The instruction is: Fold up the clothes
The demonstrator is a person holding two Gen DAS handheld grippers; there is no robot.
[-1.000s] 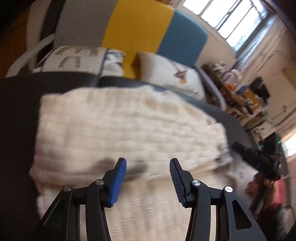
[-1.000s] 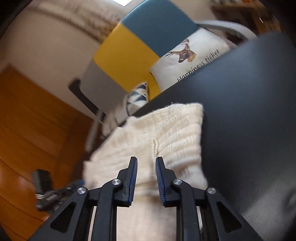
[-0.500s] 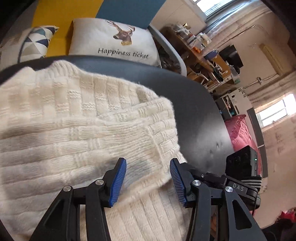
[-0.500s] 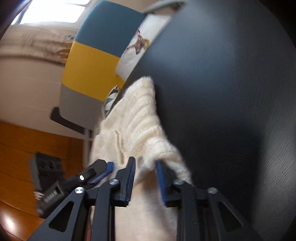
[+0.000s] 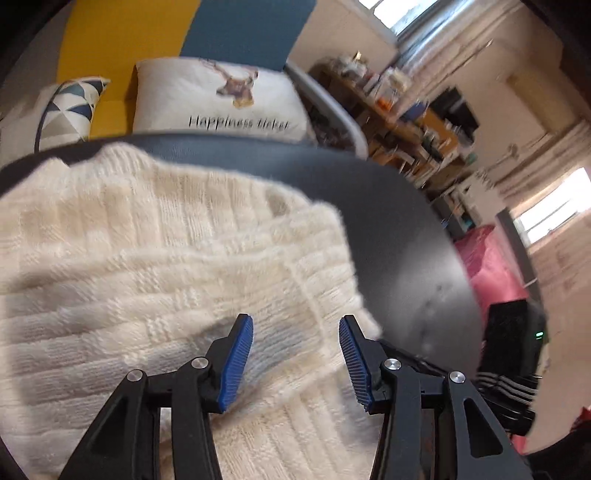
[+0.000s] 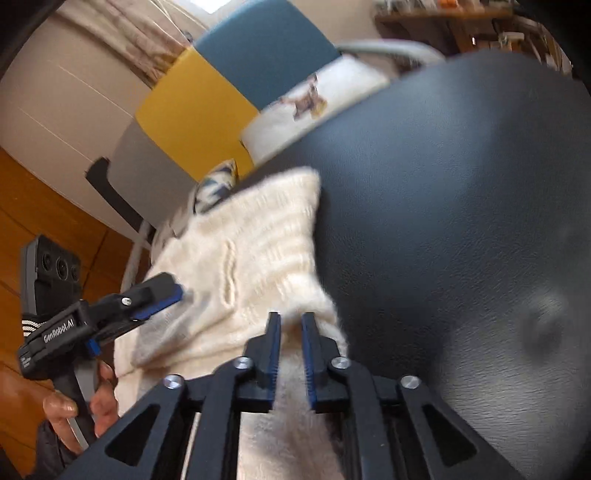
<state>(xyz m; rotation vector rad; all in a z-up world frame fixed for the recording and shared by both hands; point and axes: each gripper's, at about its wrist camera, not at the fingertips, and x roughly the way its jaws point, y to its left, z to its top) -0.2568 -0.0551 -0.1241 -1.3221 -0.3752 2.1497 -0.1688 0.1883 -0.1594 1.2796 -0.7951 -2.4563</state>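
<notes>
The left gripper is held wide open just above the cream knitted sweater, nothing being pinched between its blue pads. The right gripper is drawn narrow, and a bunched edge of the sweater is clamped between its jaws at the garment's right side. In the right wrist view the left gripper is seen reaching in from the left over the cloth, its handle being gripped by a bare hand low at the frame's edge. The sweater is spread in folded layers on a dark round table, toward its left part. Beyond the table a sofa in grey, yellow and blue panels is seen, with a deer-print cushion and a triangle-patterned cushion set against it. Farther off, cluttered wooden shelves and a bright window are made out, blurred.
</notes>
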